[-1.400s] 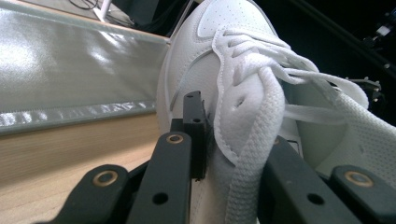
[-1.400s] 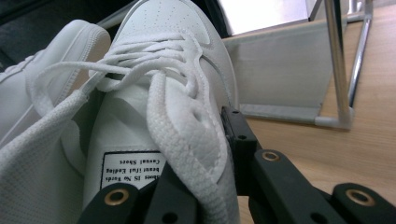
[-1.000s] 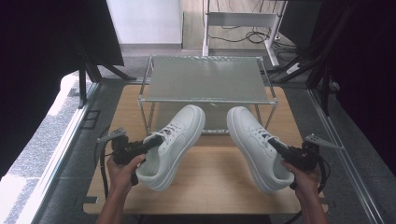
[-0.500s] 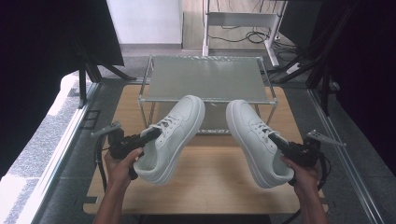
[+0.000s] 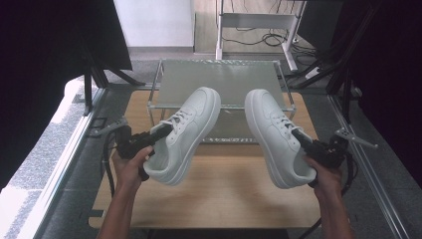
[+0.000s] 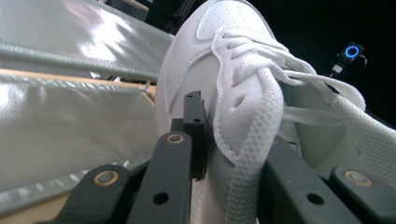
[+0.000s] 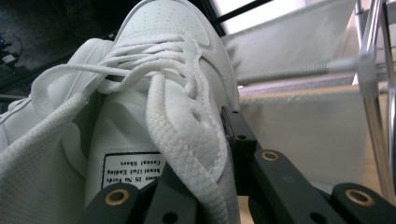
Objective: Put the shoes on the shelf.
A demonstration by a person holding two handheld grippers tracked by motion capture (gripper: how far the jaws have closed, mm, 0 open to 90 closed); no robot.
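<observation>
Two white lace-up sneakers are held above the wooden table, toes pointing toward the rack. My left gripper is shut on the left sneaker, one jaw outside its side wall and one inside the opening. In the left gripper view the outer finger presses the left sneaker beside the laces. My right gripper is shut on the right sneaker in the same way. In the right gripper view the right sneaker shows its tongue label, with the outer finger on its side wall.
A two-tier rack with a metal frame and grey fabric shelves stands at the table's far edge, just past the toes. Dark panels flank both sides. Bare wood lies in front of the rack, between my forearms.
Both grippers have risen with their sneakers, which now hang higher above the table, toes nearer the rack's upper shelf. The grips look unchanged.
</observation>
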